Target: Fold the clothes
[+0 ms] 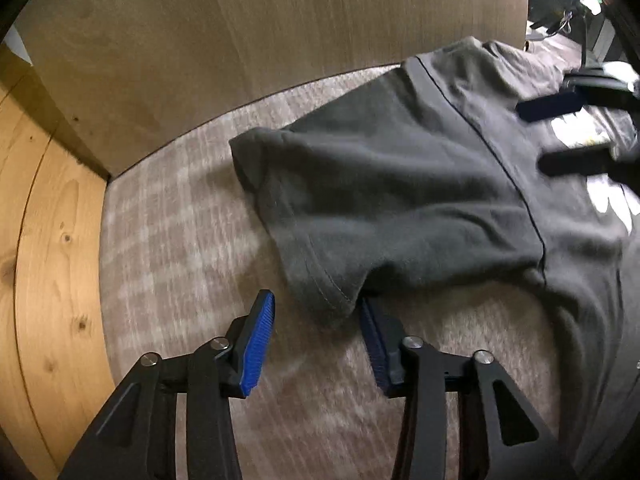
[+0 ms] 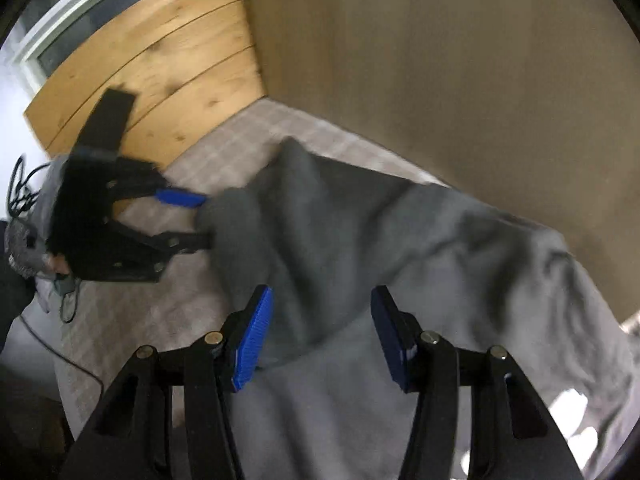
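Grey T-shirt (image 1: 400, 184) lies spread on a beige checked carpet (image 1: 180, 240), collar end toward a tan wood-grain panel (image 1: 240, 40) that stands along the carpet's far edge. Pale pine boards (image 1: 40, 240) meet that panel at the corner on the left. Left gripper (image 1: 316, 344) sits low at the sleeve hem (image 1: 324, 280): fingers spread wide, blue-padded left finger (image 1: 256, 344) on bare carpet just beside the hem, the right finger's tip tucked under the sleeve's edge. Nothing pinched between them; the hem only hangs into the gap. Right gripper (image 2: 320, 336) hovers over the shirt's body, fingers likewise released, cloth visible between them but not clamped. In the left wrist view the right gripper (image 1: 560, 132) shows blurred at the far right, over a white print (image 1: 608, 196) on the shirt's chest. The right wrist view is motion-blurred; a sleeve is bunched up into a rounded fold (image 2: 236, 216) by the left gripper (image 2: 200, 220), and it looks as if that fold touches the upper blue pad, though the blur leaves it uncertain. Behind that gripper, a hand in a grey sleeve (image 2: 40, 216) holds it, with black cables (image 2: 20, 188) trailing near the carpet's edge. Lighter grey fabric fills the lower half of this view, with a white patch (image 2: 572, 408) at lower right.
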Motion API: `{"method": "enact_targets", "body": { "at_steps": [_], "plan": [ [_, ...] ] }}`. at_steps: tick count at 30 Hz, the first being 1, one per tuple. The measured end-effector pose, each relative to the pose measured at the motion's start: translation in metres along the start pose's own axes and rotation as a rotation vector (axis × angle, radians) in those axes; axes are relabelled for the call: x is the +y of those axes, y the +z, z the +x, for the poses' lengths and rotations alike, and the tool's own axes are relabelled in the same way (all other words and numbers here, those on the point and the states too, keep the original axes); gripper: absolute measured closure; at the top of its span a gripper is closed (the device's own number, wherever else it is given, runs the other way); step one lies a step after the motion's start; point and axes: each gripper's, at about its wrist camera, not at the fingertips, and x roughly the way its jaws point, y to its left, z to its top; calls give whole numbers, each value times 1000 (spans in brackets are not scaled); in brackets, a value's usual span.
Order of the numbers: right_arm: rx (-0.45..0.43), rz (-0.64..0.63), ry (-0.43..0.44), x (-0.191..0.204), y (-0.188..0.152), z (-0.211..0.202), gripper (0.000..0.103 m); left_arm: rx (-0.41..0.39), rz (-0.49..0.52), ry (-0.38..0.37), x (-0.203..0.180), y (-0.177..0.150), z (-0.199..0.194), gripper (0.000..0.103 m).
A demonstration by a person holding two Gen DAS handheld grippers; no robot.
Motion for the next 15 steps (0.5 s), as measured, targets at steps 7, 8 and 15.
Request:
{"method": "enact_targets", "body": {
  "at_steps": [7, 8, 15],
  "plan": [
    [13, -156, 42, 39, 6, 23, 52, 12, -2, -107, 8, 11, -10, 82],
    [14, -178, 48, 44, 7, 26, 52, 7, -8, -113, 10, 13, -12, 81],
    [62, -60, 60, 21, 17, 54, 81, 14, 29, -91, 16, 17, -14, 70]
  ]
}}
